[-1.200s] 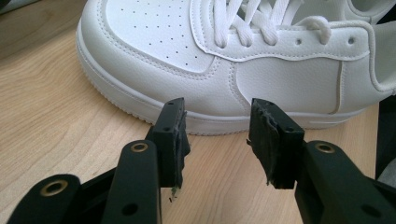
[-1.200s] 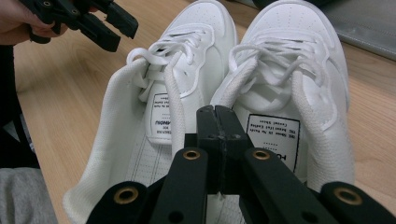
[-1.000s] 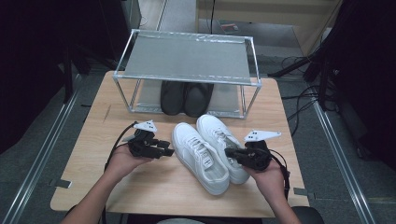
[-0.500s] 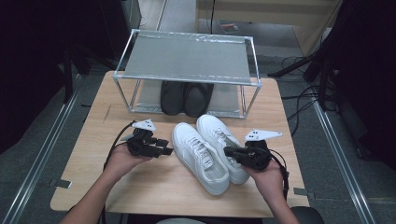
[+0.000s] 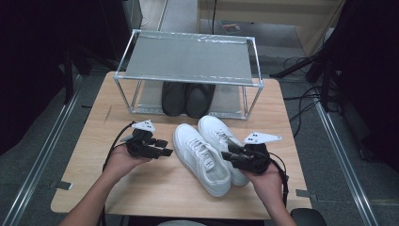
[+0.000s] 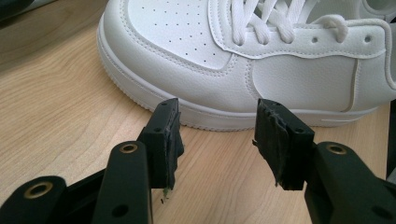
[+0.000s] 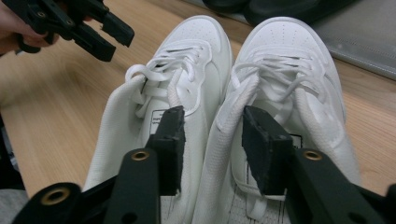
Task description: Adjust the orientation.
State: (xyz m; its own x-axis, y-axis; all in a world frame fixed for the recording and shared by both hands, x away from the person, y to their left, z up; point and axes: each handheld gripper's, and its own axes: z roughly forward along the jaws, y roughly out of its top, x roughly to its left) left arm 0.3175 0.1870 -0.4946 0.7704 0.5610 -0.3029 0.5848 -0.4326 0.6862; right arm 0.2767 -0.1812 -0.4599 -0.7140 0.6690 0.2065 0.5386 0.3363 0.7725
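Left gripper (image 5: 162,147): jaws spread, holding nothing, tips near the outer side of the left white sneaker (image 5: 201,158) but apart from it; the left gripper view confirms a gap to the sole. Right gripper (image 5: 229,154): jaws spread, set over the heel collars of the pair, straddling the adjoining inner edges; contact cannot be told. Both white sneakers, including the right white sneaker (image 5: 221,141), are laced, clean, side by side on the wooden table (image 5: 94,141), toes toward the metal rack (image 5: 188,59). Black shoes (image 5: 187,98) sit under the rack. Compared with half a second earlier, no visible change in position.
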